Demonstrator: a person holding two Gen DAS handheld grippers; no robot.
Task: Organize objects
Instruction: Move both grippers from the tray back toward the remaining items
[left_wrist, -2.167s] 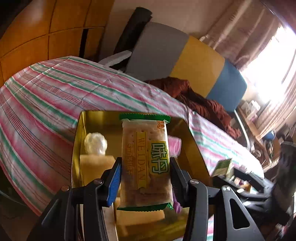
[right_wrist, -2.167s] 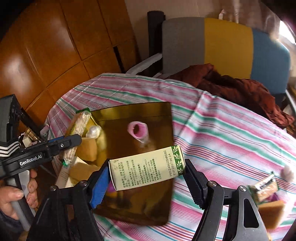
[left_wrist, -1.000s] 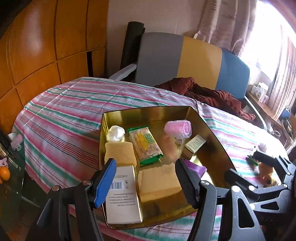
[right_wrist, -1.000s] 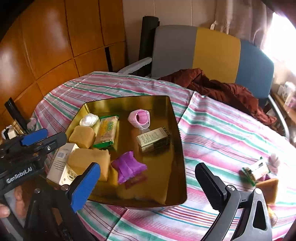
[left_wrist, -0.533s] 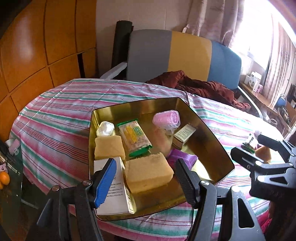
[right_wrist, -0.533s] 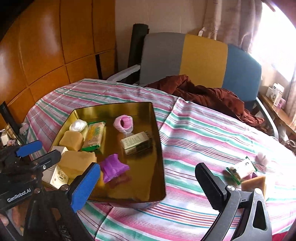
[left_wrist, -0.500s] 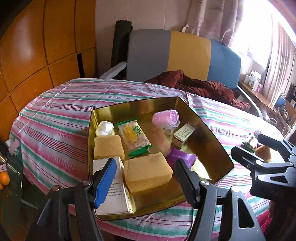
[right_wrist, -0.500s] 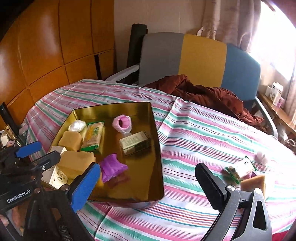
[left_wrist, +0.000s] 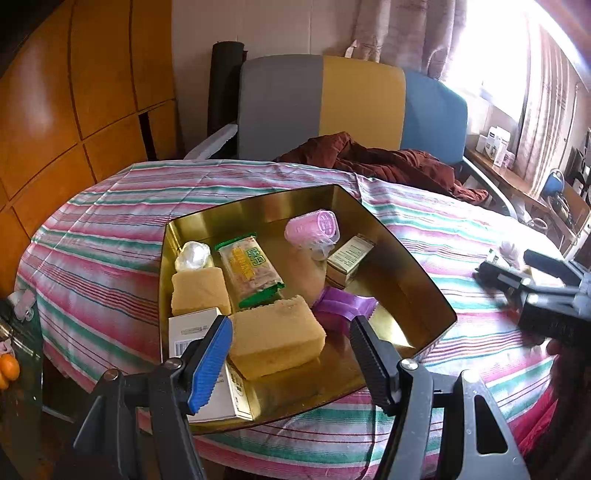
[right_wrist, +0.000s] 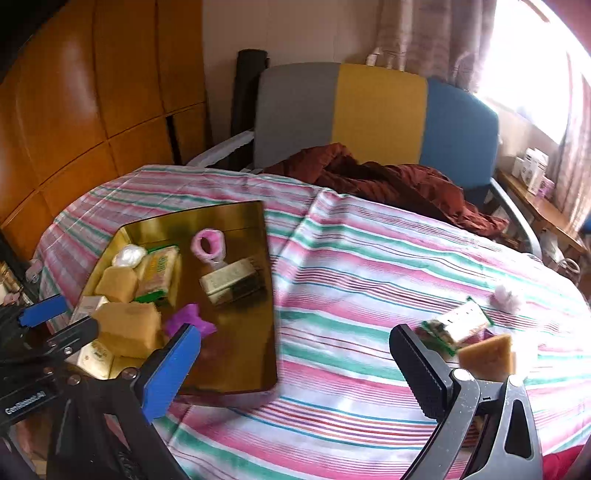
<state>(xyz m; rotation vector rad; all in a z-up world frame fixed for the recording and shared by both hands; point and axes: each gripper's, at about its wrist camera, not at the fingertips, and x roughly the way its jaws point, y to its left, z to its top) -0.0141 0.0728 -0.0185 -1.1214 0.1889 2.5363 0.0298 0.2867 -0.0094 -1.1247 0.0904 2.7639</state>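
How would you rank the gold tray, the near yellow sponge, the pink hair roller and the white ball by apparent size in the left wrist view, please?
1. gold tray
2. near yellow sponge, though nearness enlarges it
3. pink hair roller
4. white ball, close to the roller

It is a home: a striped tablecloth (right_wrist: 369, 258) covers the tabletop, with a colourful armchair (right_wrist: 376, 122) and curtains (right_wrist: 417, 37) at 12 o'clock.

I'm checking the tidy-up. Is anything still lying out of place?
Yes. A green-edged snack packet, a yellow sponge and a pale pink fluffy ball lie loose on the striped cloth, far from the gold tray where everything else sits.
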